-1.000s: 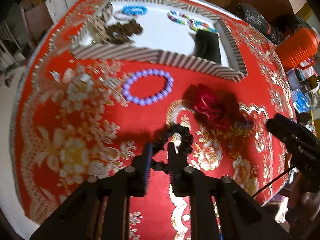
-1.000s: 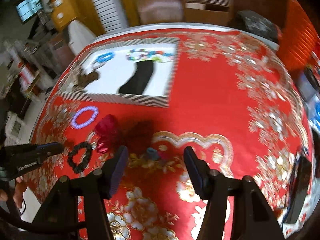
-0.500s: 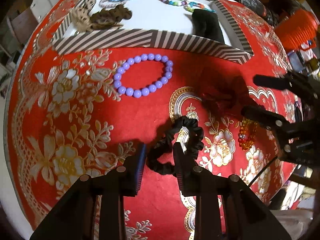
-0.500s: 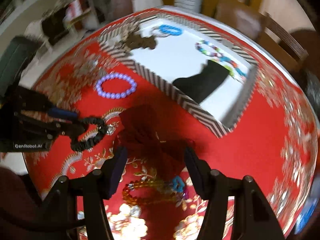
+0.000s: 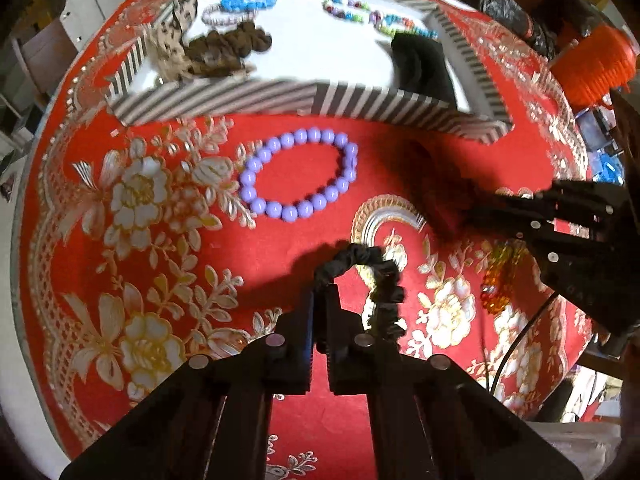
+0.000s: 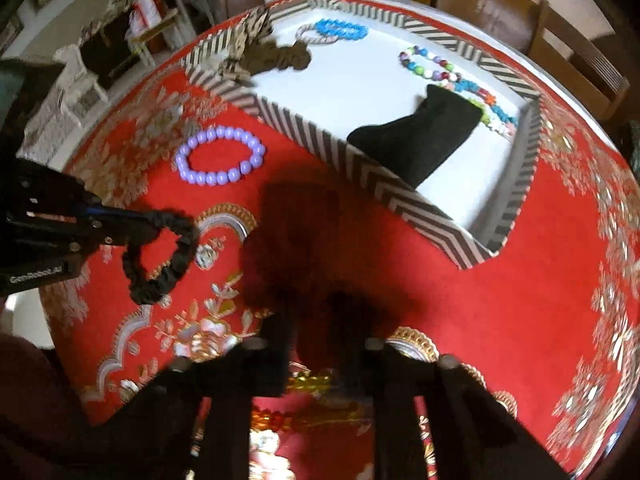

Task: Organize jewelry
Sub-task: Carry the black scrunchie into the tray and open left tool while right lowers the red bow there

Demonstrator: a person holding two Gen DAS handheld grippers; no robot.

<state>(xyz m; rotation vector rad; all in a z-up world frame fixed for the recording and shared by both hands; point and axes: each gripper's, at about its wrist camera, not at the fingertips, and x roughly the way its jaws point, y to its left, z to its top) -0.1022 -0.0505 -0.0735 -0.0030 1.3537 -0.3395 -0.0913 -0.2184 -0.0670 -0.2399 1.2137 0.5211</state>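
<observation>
The black scrunchie [image 5: 374, 276] hung pinched in the left gripper [image 5: 320, 292], whose fingers had closed on one side of its loop, the rest drooping just above the red floral tablecloth [image 5: 160, 240]. Beyond it a purple bead bracelet [image 5: 298, 174] lay on the cloth beside the striped tray [image 5: 248, 98], which already held a brown scrunchie [image 5: 228, 46], a blue bracelet [image 5: 248, 0], a multicoloured bead strand [image 5: 372, 16] and a black pouch [image 5: 424, 64]. The right gripper [image 6: 312, 312] looked clamped on something dark red, though blur made it hard to tell; an amber bead bracelet [image 5: 496, 280] lay under it. I judged the pick done: the scrunchie next needed carrying over the tray wall and releasing near the brown one.
</observation>
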